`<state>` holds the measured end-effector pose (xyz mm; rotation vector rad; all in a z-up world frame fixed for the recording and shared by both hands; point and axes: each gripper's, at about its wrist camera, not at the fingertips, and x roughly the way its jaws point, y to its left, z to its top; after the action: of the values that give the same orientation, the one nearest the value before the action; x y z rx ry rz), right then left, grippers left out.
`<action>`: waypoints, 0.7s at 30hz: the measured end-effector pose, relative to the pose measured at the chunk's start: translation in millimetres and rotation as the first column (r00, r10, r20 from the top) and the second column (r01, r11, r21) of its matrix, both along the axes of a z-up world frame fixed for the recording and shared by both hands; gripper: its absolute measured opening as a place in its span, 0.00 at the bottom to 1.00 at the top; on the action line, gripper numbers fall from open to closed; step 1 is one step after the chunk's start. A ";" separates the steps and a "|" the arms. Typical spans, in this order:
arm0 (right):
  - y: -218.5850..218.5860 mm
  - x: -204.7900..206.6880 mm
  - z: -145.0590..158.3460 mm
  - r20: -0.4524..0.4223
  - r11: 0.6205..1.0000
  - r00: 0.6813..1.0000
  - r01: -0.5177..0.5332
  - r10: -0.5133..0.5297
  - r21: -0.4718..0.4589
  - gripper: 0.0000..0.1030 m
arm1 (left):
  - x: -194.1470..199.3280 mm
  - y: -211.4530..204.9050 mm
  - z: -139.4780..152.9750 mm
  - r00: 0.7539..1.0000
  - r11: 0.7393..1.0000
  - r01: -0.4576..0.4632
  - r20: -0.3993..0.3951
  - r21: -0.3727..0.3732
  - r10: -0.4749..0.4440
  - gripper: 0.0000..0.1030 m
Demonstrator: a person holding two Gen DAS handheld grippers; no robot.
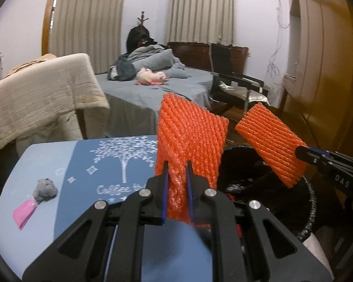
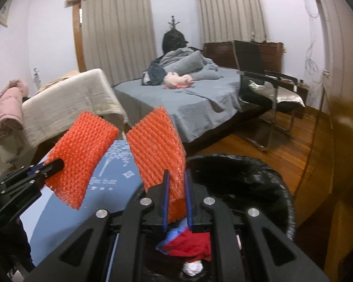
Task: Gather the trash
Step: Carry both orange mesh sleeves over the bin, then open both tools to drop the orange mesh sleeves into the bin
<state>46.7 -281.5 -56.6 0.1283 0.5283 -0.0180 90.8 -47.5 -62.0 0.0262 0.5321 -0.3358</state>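
Both tongs are occupied. The left tongs (image 1: pixel 177 188) are clamped narrow on the lower end of an orange foam net sleeve (image 1: pixel 190 136), which stands up and away from the jaws. The right tongs (image 2: pixel 176 195) are clamped the same way on a second orange foam net sleeve (image 2: pixel 156 145). The governing relation is each sleeve's position against the black-lined trash bin (image 2: pixel 266 183). In the right wrist view the bin mouth lies directly below and just right of the right tongs, with red and blue waste (image 2: pixel 188 242) already inside. In the left wrist view the bin lies to the right of the left tongs, whose sleeve sits over the edge between the blue surface (image 1: pixel 82 164) and the bin rim. The right hand therefore appears the nearer to a drop; the left seems to need a further shift rightward. A grey wad with a pink scrap (image 1: pixel 35 199) lies on the surface, well to the left, uncollected.
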 end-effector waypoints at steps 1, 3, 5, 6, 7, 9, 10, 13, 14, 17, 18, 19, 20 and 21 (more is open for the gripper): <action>-4.9 -2.3 -0.8 0.000 1.000 1.000 0.012 -0.012 -0.003 0.12 | 0.0 -5.4 -0.9 1.000 1.000 0.014 -0.003 -0.001 -0.014 0.12; -14.5 -6.3 -2.7 -0.004 0.999 0.999 0.037 -0.037 -0.006 0.12 | 0.2 -15.5 -2.9 0.999 0.999 0.039 -0.005 0.002 -0.039 0.12; -24.2 -10.6 -4.8 -0.006 0.998 0.998 0.058 -0.058 -0.006 0.12 | 0.6 -24.1 -5.1 0.998 0.998 0.061 -0.006 0.007 -0.061 0.12; -28.6 -12.5 -5.8 -0.008 0.998 0.998 0.070 -0.070 -0.006 0.12 | 1.3 -30.1 -6.7 0.997 0.997 0.074 -0.008 0.011 -0.074 0.12; -32.3 -12.8 -6.5 -0.010 0.997 0.997 0.079 -0.079 -0.007 0.12 | 1.8 -34.4 -7.8 0.996 0.996 0.083 -0.011 0.012 -0.083 0.12; -42.4 -15.7 -9.5 -0.016 0.995 0.995 0.102 -0.102 -0.009 0.12 | 3.8 -45.4 -11.8 0.995 0.995 0.103 -0.019 0.020 -0.102 0.12; -45.5 -16.1 -10.6 -0.019 0.994 0.994 0.109 -0.109 -0.011 0.12 | 4.8 -49.6 -13.5 0.994 0.994 0.110 -0.024 0.022 -0.109 0.12; -57.6 -19.2 -14.3 -0.026 0.990 0.990 0.137 -0.137 -0.016 0.12 | 9.5 -63.4 -21.5 0.991 0.991 0.129 -0.050 0.028 -0.127 0.12; -61.9 -20.0 -15.7 -0.028 0.989 0.989 0.146 -0.147 -0.016 0.12 | 11.4 -68.2 -24.5 0.990 0.990 0.134 -0.058 0.031 -0.132 0.12; -72.9 -22.6 -20.5 -0.038 0.985 0.984 0.172 -0.172 -0.012 0.12 | 16.4 -82.3 -31.7 0.986 0.988 0.151 -0.075 0.041 -0.147 0.12; -76.3 -24.5 -22.3 -0.041 0.984 0.983 0.180 -0.180 -0.010 0.12 | 18.2 -87.5 -33.9 0.985 0.987 0.157 -0.080 0.043 -0.154 0.12; -78.8 -25.1 -23.5 -0.043 0.983 0.982 0.186 -0.186 -0.011 0.12 | 19.7 -90.6 -35.7 0.984 0.985 0.164 -0.084 0.045 -0.160 0.12; -81.9 -25.6 -25.0 -0.046 0.981 0.980 0.192 -0.193 -0.011 0.12 | 21.2 -94.4 -37.4 0.982 0.984 0.171 -0.088 0.047 -0.167 0.12; -84.8 -25.6 -26.6 -0.049 0.980 0.979 0.199 -0.200 -0.011 0.12 | 22.8 -99.5 -40.0 0.980 0.982 0.180 -0.092 0.049 -0.175 0.12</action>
<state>21.1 -366.3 -83.1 0.1748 0.5634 -0.2191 113.6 -147.0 -102.0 0.1153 0.6281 -0.4982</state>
